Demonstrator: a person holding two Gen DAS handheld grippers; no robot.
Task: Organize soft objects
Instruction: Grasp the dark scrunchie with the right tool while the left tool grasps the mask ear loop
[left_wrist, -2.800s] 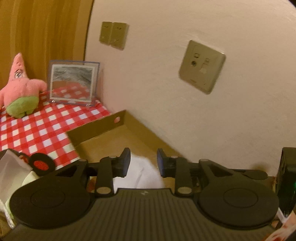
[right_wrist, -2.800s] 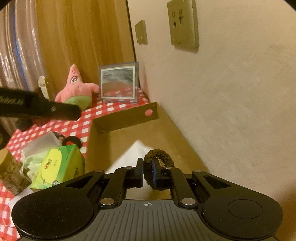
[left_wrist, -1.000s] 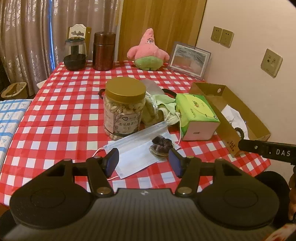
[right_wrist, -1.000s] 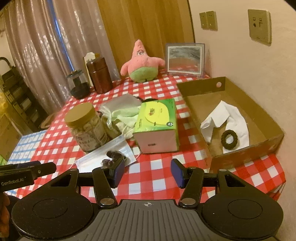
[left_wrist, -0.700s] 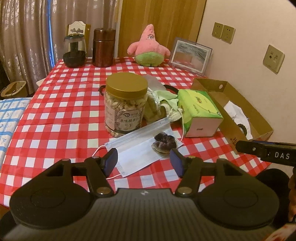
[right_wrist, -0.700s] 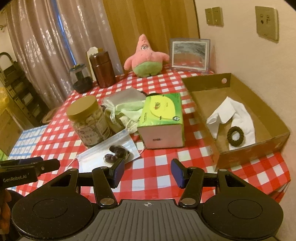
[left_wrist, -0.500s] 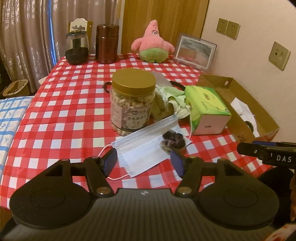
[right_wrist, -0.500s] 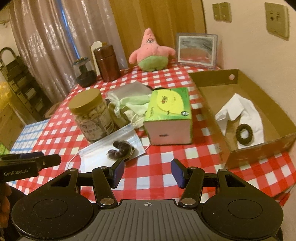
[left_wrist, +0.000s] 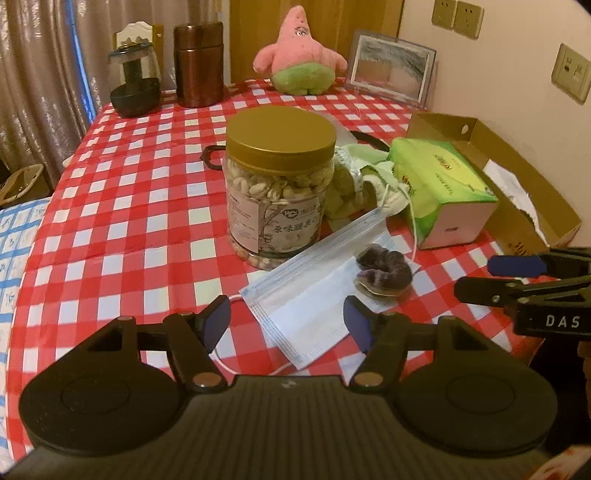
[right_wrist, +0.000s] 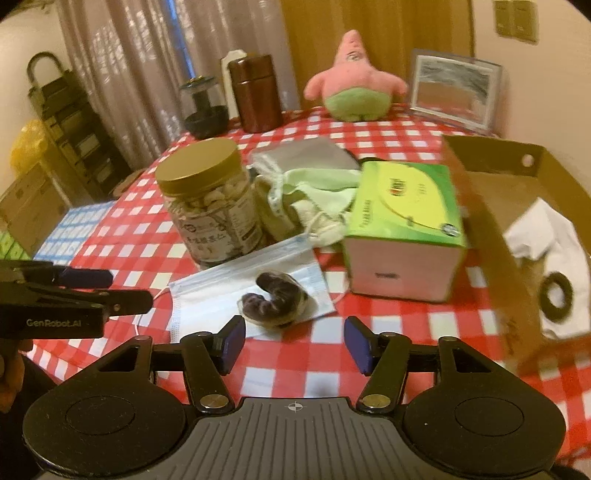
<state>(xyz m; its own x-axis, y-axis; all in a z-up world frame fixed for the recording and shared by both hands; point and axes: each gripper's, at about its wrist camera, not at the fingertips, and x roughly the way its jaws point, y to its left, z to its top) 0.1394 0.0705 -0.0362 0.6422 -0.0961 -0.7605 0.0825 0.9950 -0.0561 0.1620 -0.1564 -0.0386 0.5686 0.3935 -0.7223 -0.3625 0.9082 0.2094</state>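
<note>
A white face mask (left_wrist: 306, 295) (right_wrist: 240, 284) lies on the red checked tablecloth with a dark scrunchie (left_wrist: 384, 273) (right_wrist: 275, 301) on top of it. A cardboard box (left_wrist: 517, 184) (right_wrist: 491, 206) at the right holds a white cloth (right_wrist: 546, 229) and a black hair tie (right_wrist: 556, 293). A pale green drawstring pouch (right_wrist: 317, 192) lies behind the mask. My left gripper (left_wrist: 288, 319) is open and empty above the mask's near edge. My right gripper (right_wrist: 295, 339) is open and empty just in front of the scrunchie.
A nut jar with a gold lid (left_wrist: 279, 184) and a green tissue box (left_wrist: 439, 192) stand behind the mask. A pink star plush (left_wrist: 299, 70), a picture frame (left_wrist: 391, 72), a brown canister (left_wrist: 199, 62) and a dark glass jar (left_wrist: 135, 83) stand at the back.
Both grippers pulled back out of the box and now move closer to the mask and scrunchie. The right gripper let go of the black hair tie, which lies in the box.
</note>
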